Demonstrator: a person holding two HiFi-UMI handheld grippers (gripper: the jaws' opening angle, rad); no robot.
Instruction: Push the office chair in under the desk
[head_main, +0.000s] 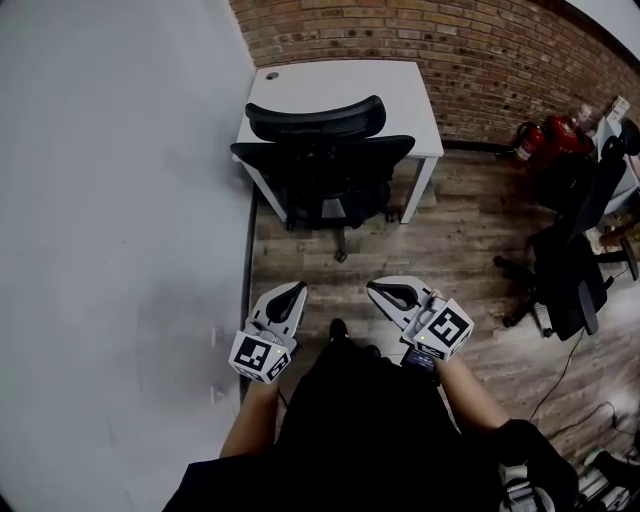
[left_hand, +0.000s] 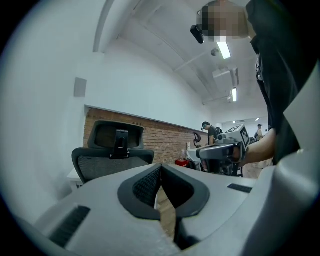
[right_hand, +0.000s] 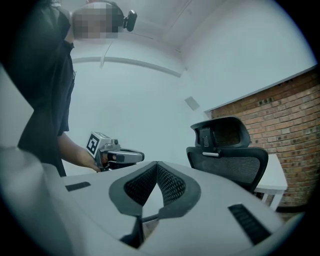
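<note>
Chair (head_main: 322, 165) was judged already pushed under the desk (head_main: 340, 85); left gripper (head_main: 290, 293) and right gripper (head_main: 380, 290) were closed, empty, well away.

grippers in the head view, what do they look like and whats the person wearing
Both the left gripper and right gripper are pale grey tapering shells with black ribbed pads. Each carries a white cube with black square markers. The person wears a black short-sleeved top.
</note>
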